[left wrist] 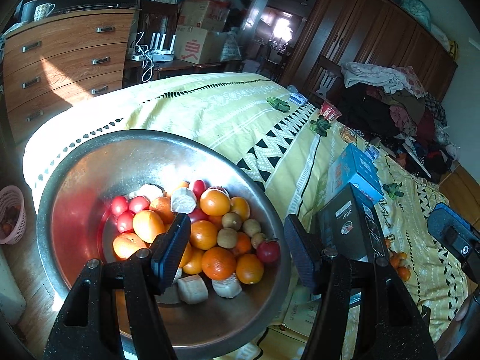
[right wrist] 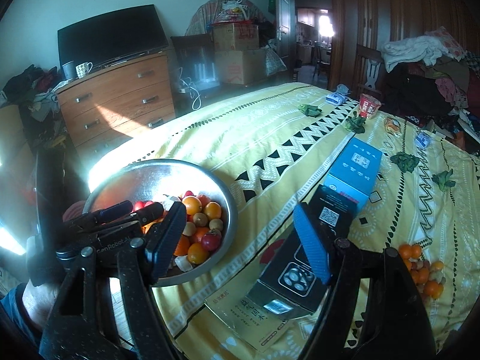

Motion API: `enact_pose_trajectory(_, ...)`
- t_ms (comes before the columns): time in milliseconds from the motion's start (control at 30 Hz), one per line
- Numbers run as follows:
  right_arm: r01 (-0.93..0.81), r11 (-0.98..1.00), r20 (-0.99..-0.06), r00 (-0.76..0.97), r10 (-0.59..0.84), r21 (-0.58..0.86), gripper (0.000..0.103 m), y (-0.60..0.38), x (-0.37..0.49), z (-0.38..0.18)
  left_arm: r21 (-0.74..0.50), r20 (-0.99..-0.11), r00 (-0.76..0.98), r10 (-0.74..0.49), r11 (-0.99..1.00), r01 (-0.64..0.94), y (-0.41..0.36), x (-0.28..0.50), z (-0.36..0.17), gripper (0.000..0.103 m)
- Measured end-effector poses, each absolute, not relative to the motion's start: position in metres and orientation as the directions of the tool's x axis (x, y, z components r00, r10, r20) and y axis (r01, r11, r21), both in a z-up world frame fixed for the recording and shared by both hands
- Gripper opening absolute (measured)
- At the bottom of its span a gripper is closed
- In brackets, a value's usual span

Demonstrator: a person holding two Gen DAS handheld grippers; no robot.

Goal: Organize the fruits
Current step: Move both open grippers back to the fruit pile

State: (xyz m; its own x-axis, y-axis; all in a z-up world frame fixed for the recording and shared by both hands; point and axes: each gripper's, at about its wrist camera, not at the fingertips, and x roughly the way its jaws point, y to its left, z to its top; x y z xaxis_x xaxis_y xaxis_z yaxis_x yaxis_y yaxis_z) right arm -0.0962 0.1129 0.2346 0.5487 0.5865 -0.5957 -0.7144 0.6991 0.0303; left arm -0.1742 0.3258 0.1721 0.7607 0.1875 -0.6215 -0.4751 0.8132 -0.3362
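Two views for us. From the left wrist, our left gripper (left wrist: 237,249) hangs wide and empty over the steel bowl (left wrist: 90,180) on the bed's edge, heaped with oranges (left wrist: 214,202), tomatoes and kiwis; a clumsy nudge could tip it floorward. From the right wrist, our right gripper (right wrist: 240,241) gapes empty near the black box (right wrist: 303,258); loose fruit (right wrist: 423,273) lies well apart and might roll.

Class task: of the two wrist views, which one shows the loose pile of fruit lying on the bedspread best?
The right wrist view: the loose fruit pile lies open beside the right finger. The left wrist view catches only a few pieces beside the black box.
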Motion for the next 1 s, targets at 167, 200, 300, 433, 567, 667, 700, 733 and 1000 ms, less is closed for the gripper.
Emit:
enact_pose_trajectory(167,-0.688,0.725,-0.586,0.577,0.569,0.026,0.075,0.091,-0.096,0.237,-0.33,-0.613,0.774,0.159,0.838,-0.434,0.303,-0.167,0.178,0.066)
enact_pose_trajectory(200,-0.681,0.732,-0.584,0.585,0.562,0.023,0.075,0.087,-0.095,0.237,-0.33,-0.611,0.776,0.153,0.842,-0.426,0.299,-0.166,0.179,0.066)
enact_pose_trajectory(300,-0.666,0.745,-0.583,0.592,0.556,0.035,0.075,0.073,-0.092,0.236,-0.322,-0.606,0.785,0.129,0.862,-0.39,0.283,-0.16,0.182,0.066)
enact_pose_trajectory(433,-0.645,0.764,-0.579,0.61,0.542,0.036,0.075,0.046,-0.092,0.227,-0.301,-0.587,0.806,0.079,0.903,-0.308,0.255,-0.153,0.188,0.066)
enact_pose_trajectory(567,-0.6,0.799,-0.615,0.613,0.497,0.048,0.075,0.007,-0.085,0.201,-0.274,-0.578,0.816,0.013,0.939,-0.209,0.219,-0.143,0.19,0.066)
enact_pose_trajectory(667,-0.535,0.842,-0.662,0.61,0.436,0.061,0.075,-0.033,-0.078,0.173,-0.264,-0.576,0.816,-0.051,0.956,-0.126,0.188,-0.129,0.192,0.066)
enact_pose_trajectory(700,-0.516,0.854,-0.676,0.607,0.417,0.063,0.075,-0.045,-0.076,0.166,-0.259,-0.578,0.812,-0.077,0.962,-0.092,0.174,-0.123,0.192,0.066)
enact_pose_trajectory(733,-0.49,0.869,-0.694,0.604,0.392,0.064,0.075,-0.06,-0.074,0.155,-0.255,-0.581,0.807,-0.101,0.965,-0.063,0.162,-0.117,0.191,0.066)
enact_pose_trajectory(1000,-0.334,0.936,-0.778,0.558,0.289,0.109,0.074,-0.147,-0.066,0.108,-0.237,-0.642,0.712,-0.283,0.957,0.167,0.049,-0.057,0.161,0.064)
